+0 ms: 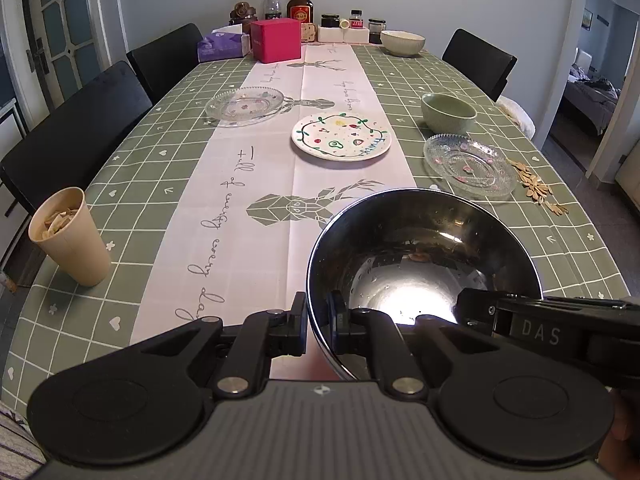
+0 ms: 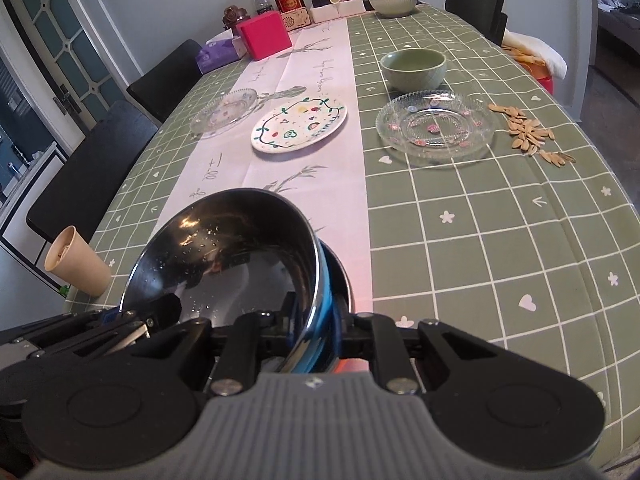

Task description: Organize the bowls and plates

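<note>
Steel bowl (image 1: pixel 424 256) rim pinched by left tool (image 1: pixel 318 320) and right tool (image 2: pixel 316 320).

The left gripper (image 1: pixel 318 322) pinches the near rim of a steel bowl (image 1: pixel 424 256); the right gripper (image 1: pixel 476 312) grips its right side. Beyond on the checked tablecloth (image 1: pixel 160 152) lie a painted plate (image 1: pixel 341 135), two glass plates (image 1: pixel 470 165) and a green bowl (image 1: pixel 448 111).

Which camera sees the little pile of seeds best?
The right wrist view: the seeds lie spread out and fully visible beside the glass plate. The left wrist view shows them small, squeezed near the picture's edge.
</note>
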The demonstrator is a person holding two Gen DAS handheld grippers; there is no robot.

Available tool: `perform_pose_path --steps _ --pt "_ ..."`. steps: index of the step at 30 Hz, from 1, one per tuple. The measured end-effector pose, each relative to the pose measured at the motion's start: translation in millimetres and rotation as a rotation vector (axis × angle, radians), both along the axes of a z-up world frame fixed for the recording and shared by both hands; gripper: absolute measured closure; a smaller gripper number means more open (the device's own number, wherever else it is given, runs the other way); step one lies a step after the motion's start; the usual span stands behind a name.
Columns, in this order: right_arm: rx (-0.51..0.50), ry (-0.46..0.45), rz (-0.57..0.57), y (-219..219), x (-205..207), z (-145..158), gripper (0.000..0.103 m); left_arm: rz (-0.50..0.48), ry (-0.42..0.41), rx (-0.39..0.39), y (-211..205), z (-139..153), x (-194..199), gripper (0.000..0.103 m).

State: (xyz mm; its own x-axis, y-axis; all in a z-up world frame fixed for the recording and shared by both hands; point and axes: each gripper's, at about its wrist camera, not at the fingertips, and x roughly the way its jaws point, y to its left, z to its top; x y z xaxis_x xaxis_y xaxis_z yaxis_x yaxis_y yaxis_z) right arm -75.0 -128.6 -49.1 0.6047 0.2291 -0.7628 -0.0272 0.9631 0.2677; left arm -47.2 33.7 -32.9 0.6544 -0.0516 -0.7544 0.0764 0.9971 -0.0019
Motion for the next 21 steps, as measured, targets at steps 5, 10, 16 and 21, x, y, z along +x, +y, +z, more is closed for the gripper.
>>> perform_pose_path --steps 5,10,16,21 --pt "0.003 0.007 -0.005 -1.9 1.8 -1.2 0.089 -0.003 0.004 0.005 -0.6 -1.7 0.9 0.092" --pt "0.003 0.003 -0.011 -1.2 2.1 -1.7 0.089 -0.004 0.002 0.01 -1.1 -1.9 1.2 0.091" --pt "-0.052 -0.015 0.009 6.3 0.0 1.2 0.088 -0.041 0.008 0.051 -8.1 -3.8 0.8 0.084" --pt "-0.065 -0.03 0.027 9.7 -2.1 4.2 0.078 -0.056 0.027 0.014 -6.5 -4.9 2.0 0.078"
